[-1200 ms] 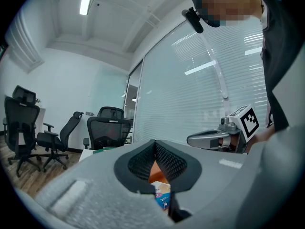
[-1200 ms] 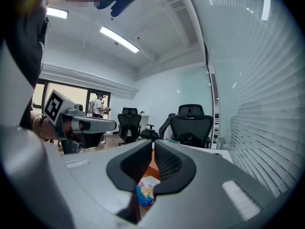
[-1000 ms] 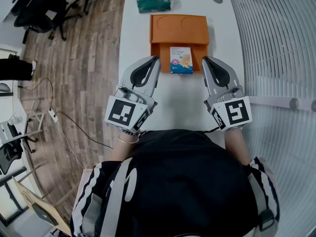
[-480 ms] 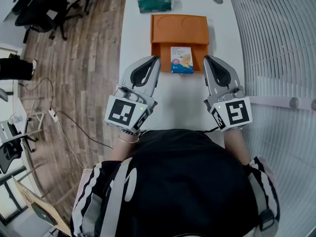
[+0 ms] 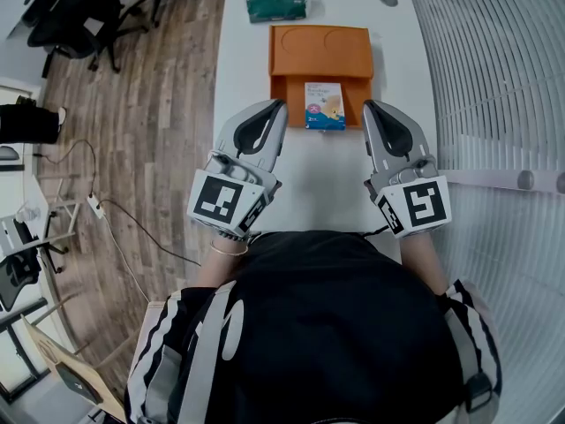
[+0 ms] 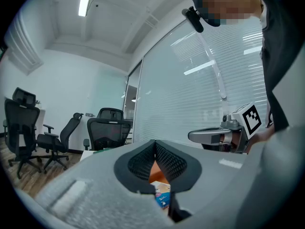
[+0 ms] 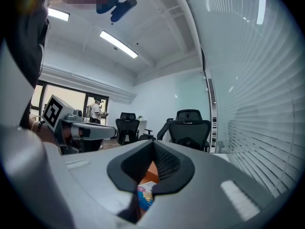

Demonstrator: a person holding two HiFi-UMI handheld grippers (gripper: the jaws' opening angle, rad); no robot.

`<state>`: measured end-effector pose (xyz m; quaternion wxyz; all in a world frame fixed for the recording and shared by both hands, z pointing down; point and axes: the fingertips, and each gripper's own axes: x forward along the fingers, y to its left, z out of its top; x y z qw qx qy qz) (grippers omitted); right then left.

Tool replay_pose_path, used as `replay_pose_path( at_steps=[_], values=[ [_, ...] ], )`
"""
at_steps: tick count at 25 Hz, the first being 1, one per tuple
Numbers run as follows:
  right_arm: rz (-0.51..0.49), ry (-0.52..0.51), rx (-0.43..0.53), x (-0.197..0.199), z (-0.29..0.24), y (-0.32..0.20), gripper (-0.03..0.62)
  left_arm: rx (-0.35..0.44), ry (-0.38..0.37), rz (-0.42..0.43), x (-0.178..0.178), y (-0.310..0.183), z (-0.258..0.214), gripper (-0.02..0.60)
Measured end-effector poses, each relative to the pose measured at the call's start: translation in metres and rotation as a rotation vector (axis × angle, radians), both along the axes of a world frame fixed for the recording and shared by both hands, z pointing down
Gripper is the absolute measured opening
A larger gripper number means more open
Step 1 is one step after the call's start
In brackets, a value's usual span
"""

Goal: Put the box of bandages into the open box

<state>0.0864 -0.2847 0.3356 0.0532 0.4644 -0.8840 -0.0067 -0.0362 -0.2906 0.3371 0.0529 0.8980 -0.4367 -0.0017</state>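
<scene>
Barely anything has shifted: the left gripper (image 5: 281,105) and right gripper (image 5: 367,105), jaws together and empty, flank the small blue-and-white cardboard box of bandages (image 5: 325,106). It lies on the near part of the flat orange open box (image 5: 320,51), long axis pointing away, equally near both.

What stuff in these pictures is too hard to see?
- Words on the bandage box: too small in the head view; both gripper views show only a sliver behind shut tongs.
- Green packet: label too small, head view.
- Table, near edge: hidden by the person, head view.
</scene>
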Motion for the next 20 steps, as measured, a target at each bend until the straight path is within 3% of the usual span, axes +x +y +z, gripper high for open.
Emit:
replay_pose_path(
  at_steps=[20],
  values=[
    [0.022, -0.017, -0.014, -0.0005, 0.0001, 0.0044, -0.002, -0.003, 0.006, 0.008, 0.0002, 0.0051, 0.0011, 0.002]
  ],
)
